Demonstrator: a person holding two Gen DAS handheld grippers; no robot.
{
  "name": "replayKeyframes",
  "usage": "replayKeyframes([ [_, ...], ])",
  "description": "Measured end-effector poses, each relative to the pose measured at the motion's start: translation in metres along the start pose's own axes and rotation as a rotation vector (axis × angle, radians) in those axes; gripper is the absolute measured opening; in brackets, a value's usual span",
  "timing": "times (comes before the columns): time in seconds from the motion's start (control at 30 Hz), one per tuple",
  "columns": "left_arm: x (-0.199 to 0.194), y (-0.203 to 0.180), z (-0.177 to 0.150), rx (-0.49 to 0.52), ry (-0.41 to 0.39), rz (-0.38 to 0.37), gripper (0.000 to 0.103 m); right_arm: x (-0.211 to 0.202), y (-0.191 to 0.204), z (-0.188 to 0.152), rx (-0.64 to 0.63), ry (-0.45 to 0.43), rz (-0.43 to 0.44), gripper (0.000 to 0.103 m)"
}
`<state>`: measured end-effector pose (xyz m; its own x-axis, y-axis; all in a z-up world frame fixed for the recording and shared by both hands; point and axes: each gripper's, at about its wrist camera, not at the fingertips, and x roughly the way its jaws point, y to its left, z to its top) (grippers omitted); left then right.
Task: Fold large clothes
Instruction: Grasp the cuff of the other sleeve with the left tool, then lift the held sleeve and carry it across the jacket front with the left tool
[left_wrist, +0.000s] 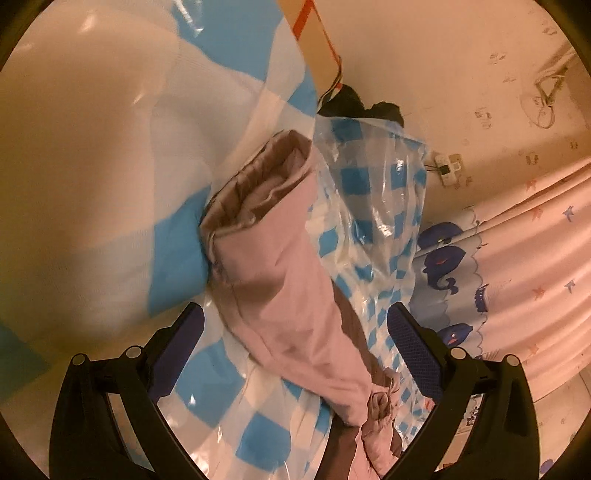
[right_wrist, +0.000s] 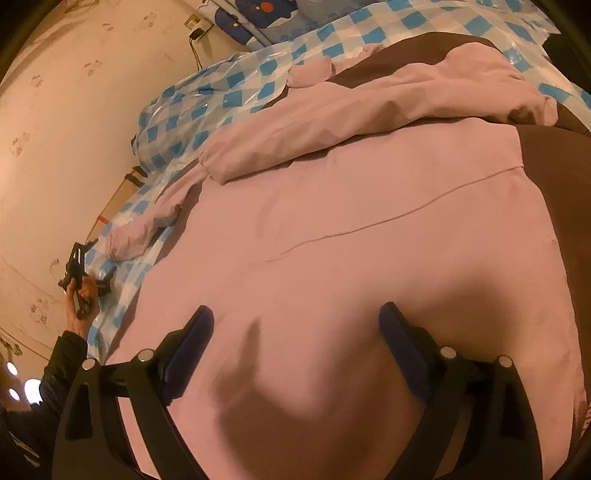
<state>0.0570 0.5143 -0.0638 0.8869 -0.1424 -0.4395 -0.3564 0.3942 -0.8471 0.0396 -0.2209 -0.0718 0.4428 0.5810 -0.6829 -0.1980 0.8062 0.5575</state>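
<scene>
A large pink and brown garment (right_wrist: 332, 206) lies spread on a blue-and-white checked plastic sheet (right_wrist: 236, 96). One pink sleeve (right_wrist: 369, 107) is folded across its upper part. The other sleeve (right_wrist: 147, 225) stretches out to the left. My right gripper (right_wrist: 295, 310) is open just above the flat pink body, nothing between its fingers. In the left wrist view that left sleeve (left_wrist: 280, 266) runs lengthwise between the fingers of my left gripper (left_wrist: 295, 310), which is open and clear of the cloth on both sides. A hand in a dark sleeve holds the left gripper (right_wrist: 83, 258) beside the sleeve's cuff.
A white pillow (left_wrist: 85, 166) bulges at the left of the sleeve. Crumpled clear plastic (left_wrist: 373, 184) rises behind it. A cardboard box (left_wrist: 314, 40) and a wall socket (left_wrist: 448, 168) stand by the wall. A whale-printed cloth (left_wrist: 498, 258) hangs at the right.
</scene>
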Motion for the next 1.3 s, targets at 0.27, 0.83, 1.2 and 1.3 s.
replayKeyframes([
  [0.27,0.009,-0.003,0.011,0.041,-0.025,0.017,0.096,0.001,-0.003,-0.002,-0.005,-0.001,0.003,0.089],
  [0.83,0.03,-0.003,0.012,0.001,-0.081,0.13,0.095,0.0,-0.001,-0.004,-0.007,-0.003,0.003,0.091],
  [1.2,0.02,-0.011,0.005,-0.003,-0.11,0.236,0.021,0.001,-0.002,-0.005,-0.009,-0.008,0.016,0.092],
  [1.3,0.012,-0.019,0.0,-0.014,-0.119,0.341,0.037,0.001,-0.002,-0.005,-0.007,-0.009,0.019,0.093],
])
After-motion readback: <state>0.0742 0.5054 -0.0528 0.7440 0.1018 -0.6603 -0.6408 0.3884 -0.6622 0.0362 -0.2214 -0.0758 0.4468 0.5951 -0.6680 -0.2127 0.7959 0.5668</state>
